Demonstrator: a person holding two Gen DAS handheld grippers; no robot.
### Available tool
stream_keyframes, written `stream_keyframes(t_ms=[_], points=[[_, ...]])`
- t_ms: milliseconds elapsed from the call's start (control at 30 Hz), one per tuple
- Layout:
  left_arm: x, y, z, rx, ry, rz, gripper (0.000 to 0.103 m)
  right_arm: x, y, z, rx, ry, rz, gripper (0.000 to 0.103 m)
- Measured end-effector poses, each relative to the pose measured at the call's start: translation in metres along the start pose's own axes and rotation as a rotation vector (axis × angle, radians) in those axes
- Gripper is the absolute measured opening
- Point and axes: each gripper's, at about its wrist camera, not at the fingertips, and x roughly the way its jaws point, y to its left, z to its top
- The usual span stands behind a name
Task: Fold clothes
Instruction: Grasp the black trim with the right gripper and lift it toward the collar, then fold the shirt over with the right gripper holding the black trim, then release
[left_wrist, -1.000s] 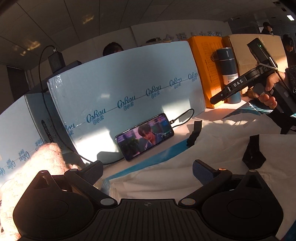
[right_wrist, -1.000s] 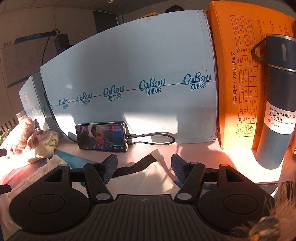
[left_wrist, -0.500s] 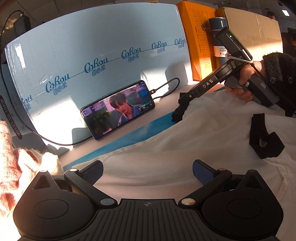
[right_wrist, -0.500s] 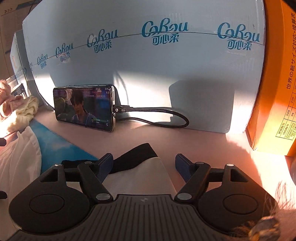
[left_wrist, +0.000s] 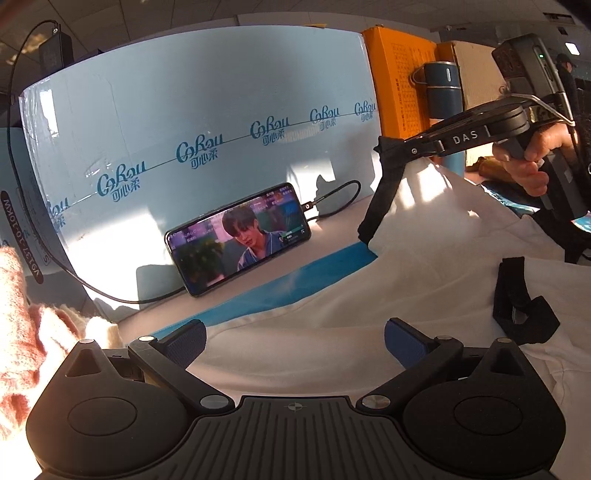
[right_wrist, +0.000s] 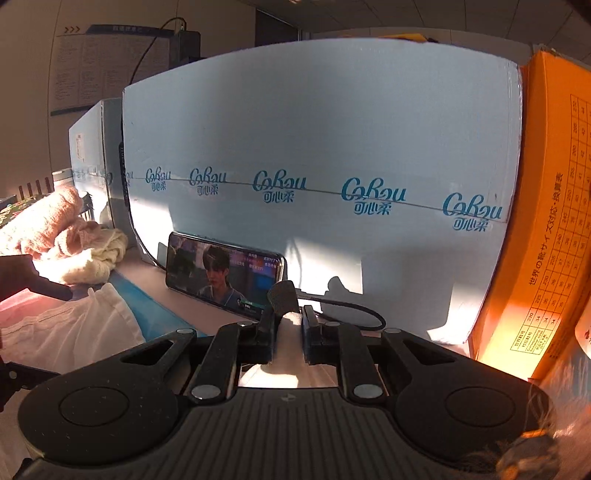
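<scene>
Sitting right under the left gripper (left_wrist: 295, 338) is the white garment (left_wrist: 369, 306), spread over the table with its jaws wide apart and nothing pinched between them. A black strap (left_wrist: 517, 306) lies on the cloth just to the right. Bit further out, the right gripper (right_wrist: 289, 325) has just snapped closed on the garment's far corner, white cloth and black trim squeezed between the pads and lifted off the table. A blue sheet (left_wrist: 325, 264) peeks out past the cloth's edge on the pale tabletop (left_wrist: 332, 236). Off to the left there's a pile of pink and cream knitwear (right_wrist: 70, 240). Behind all that a phone (left_wrist: 240, 238) leans, playing video, cable plugged in, against a big light blue box (right_wrist: 332, 147). Orange box (right_wrist: 546, 229) stands to the right, with a dark flask (left_wrist: 443, 92) in front of it. Low sun everywhere, office ceiling above.
</scene>
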Motion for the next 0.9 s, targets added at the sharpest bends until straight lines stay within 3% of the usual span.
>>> stream_keyframes(t_ms=[167,300,433,467,533,567,600,767,900], points=[[0.018,-0.006,0.017,0.078,-0.025,-0.034,0.103,-0.052,0.031,0.000,-0.085,-0.114,0.028,0.013],[0.046,-0.008,0.027,0.159,0.017,-0.115,0.103,-0.091,0.055,-0.007,-0.141,-0.203,0.067,0.013],[0.062,0.000,0.031,0.177,0.057,-0.225,0.103,-0.122,0.077,-0.017,-0.225,-0.262,0.129,0.013],[0.063,0.002,0.030,0.182,0.061,-0.259,0.098,-0.129,0.082,-0.021,-0.250,-0.265,0.137,0.013],[0.057,0.005,0.028,0.187,0.059,-0.344,0.059,-0.139,0.091,-0.027,-0.293,-0.256,0.140,0.013],[0.053,0.006,0.027,0.195,0.055,-0.380,0.024,-0.142,0.094,-0.030,-0.302,-0.252,0.140,0.013],[0.045,0.004,0.024,0.214,0.038,-0.370,0.014,-0.145,0.096,-0.032,-0.307,-0.248,0.140,0.013],[0.008,-0.008,0.012,0.285,-0.006,-0.283,0.014,-0.155,0.105,-0.051,-0.333,-0.214,0.112,0.013],[-0.002,-0.016,0.004,0.325,0.023,-0.203,0.020,-0.157,0.121,-0.070,-0.397,-0.136,0.100,0.013]])
